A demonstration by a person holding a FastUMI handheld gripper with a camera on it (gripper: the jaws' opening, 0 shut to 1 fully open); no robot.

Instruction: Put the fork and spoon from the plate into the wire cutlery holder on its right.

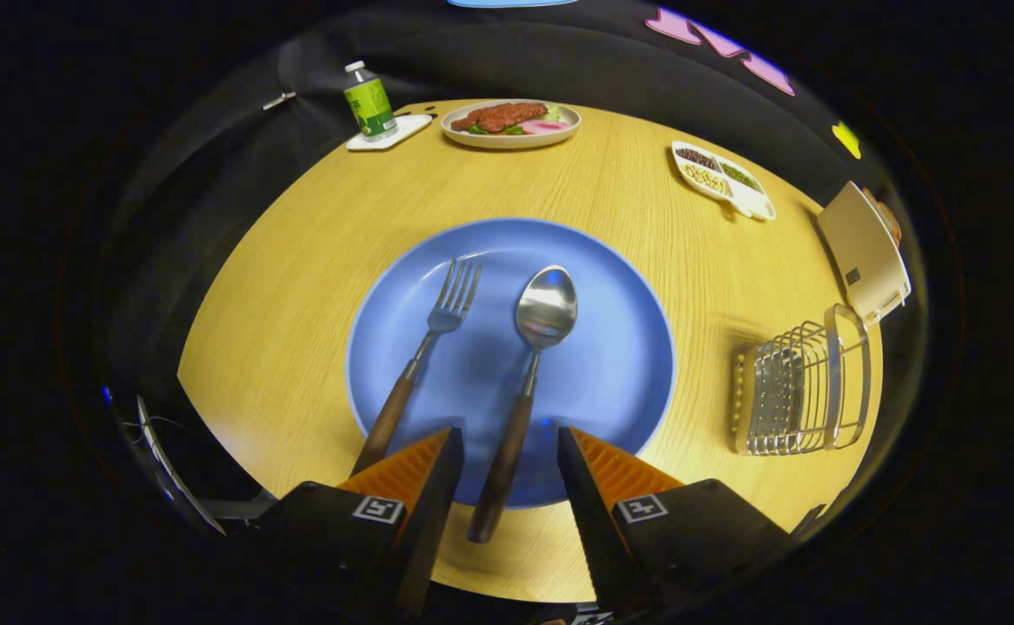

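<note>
We hold the gripper (507, 451) wide open and empty, its fingers flanking the spoon (531, 365) handle where it overhangs the near rim of the blue plate (620, 365). On that plate the spoon and, left of it, the fork (424, 356) point away from us. Right of the plate, across bare tabletop (299, 260), stands the wire cutlery holder (802, 386).

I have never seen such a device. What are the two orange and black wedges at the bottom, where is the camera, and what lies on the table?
The wedges are the two fingers of a hand-held gripper that a person carries. The camera rides on it and looks forward along them. The fingers are open and hold nothing; the spoon handle lies between them. The spoon and a fork lie on a blue plate on the wooden table. To the right stands a wire cutlery holder. Farther off are a bottle and a food plate.
</note>
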